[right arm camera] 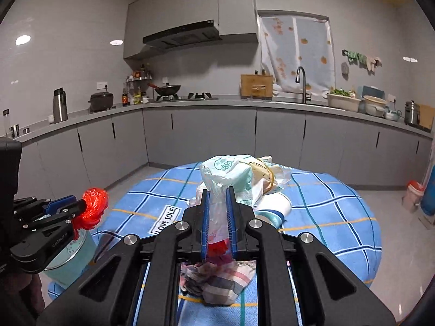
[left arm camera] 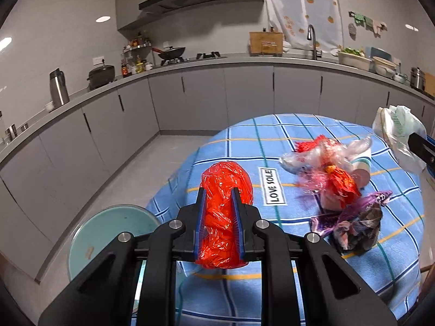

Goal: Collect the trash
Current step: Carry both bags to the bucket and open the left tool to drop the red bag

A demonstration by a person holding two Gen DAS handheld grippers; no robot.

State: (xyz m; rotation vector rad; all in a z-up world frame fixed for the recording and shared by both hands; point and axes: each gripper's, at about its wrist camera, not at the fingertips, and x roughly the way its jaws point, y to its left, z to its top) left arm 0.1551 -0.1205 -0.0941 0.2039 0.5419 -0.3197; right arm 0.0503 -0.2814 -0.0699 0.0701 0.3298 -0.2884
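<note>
My left gripper (left arm camera: 218,191) is shut on a crumpled red plastic bag (left arm camera: 225,182) and holds it above the left edge of the round table with the blue checked cloth (left arm camera: 244,141). It also shows in the right wrist view (right arm camera: 93,203). My right gripper (right arm camera: 217,190) is shut on a white and green plastic bag (right arm camera: 233,174), lifted above the table; the same bag shows at the right in the left wrist view (left arm camera: 397,133). A pile of trash (left arm camera: 331,168) lies on the cloth: clear and red wrappers, a paper cup, a purple wrapper (left arm camera: 353,212).
A light blue bin with a round lid (left arm camera: 108,231) stands on the floor left of the table. A checked cloth wad (right arm camera: 217,279) lies under my right gripper. Grey kitchen counters (left arm camera: 190,65) run along the back walls. A small bucket (right arm camera: 413,193) stands at the right.
</note>
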